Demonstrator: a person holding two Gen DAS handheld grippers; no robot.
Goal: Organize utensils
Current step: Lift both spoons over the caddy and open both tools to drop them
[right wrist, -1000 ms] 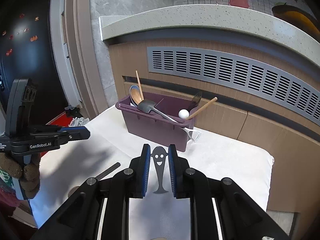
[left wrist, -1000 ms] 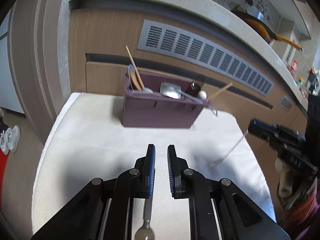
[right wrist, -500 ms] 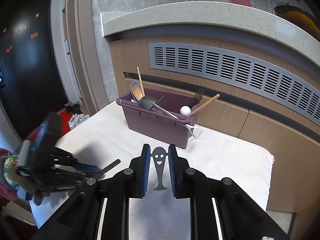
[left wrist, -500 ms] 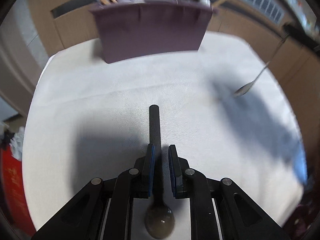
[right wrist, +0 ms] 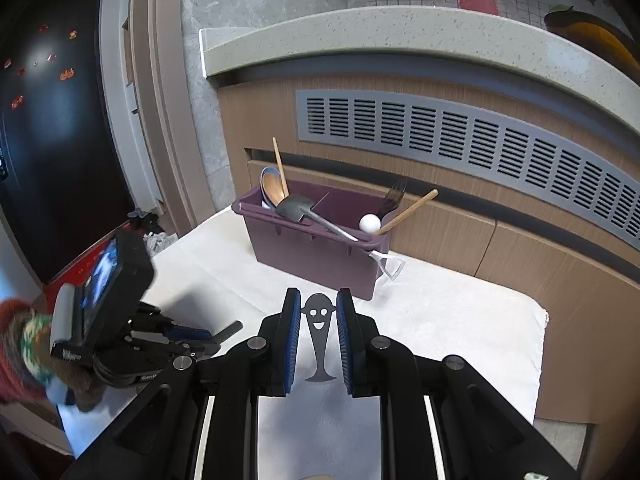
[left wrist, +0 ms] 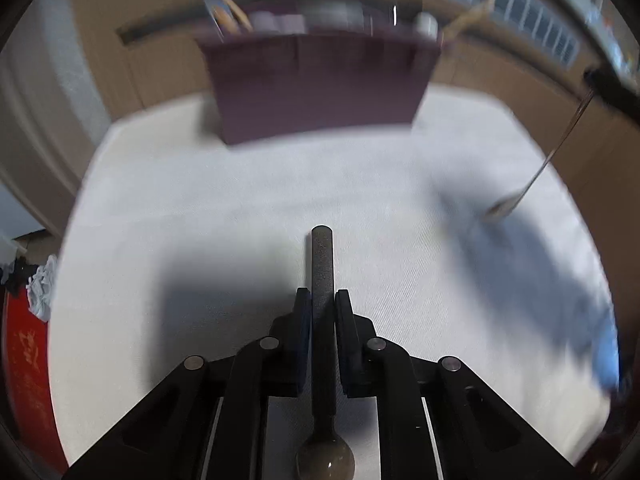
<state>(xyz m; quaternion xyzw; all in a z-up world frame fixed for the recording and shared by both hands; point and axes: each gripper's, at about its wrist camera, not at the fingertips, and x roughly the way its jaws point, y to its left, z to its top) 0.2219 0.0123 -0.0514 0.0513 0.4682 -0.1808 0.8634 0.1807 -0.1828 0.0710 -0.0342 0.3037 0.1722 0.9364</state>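
White woven cloth [left wrist: 224,216] with a fine ribbed texture covers the table. On it lies a spoon with a dark, matte, straight-sided handle [left wrist: 322,264] and a glossy brownish bowl. The left gripper [left wrist: 321,300] straddles that handle: its jaws have just been closing and stand narrow, the blue-lined pads close against both sides of the handle, though whether they press on it cannot be told.

The right gripper [right wrist: 318,312] is closed on a flat grey utensil handle [right wrist: 319,332] shaped like a little figure, with a round head, cut-out eyes, a smile and a flared foot; the ribbed blue pads meet its edges. In the left wrist view the slim metal spoon [left wrist: 532,176] hanging from that gripper shows above the cloth, blurred.

At the far side of the cloth stands a purple plastic bin [right wrist: 316,244], rectangular with ribbed walls. It holds wooden spoons, a dark fork, a white ball and a metal shovel-shaped spoon [right wrist: 336,232] lying across its rim.
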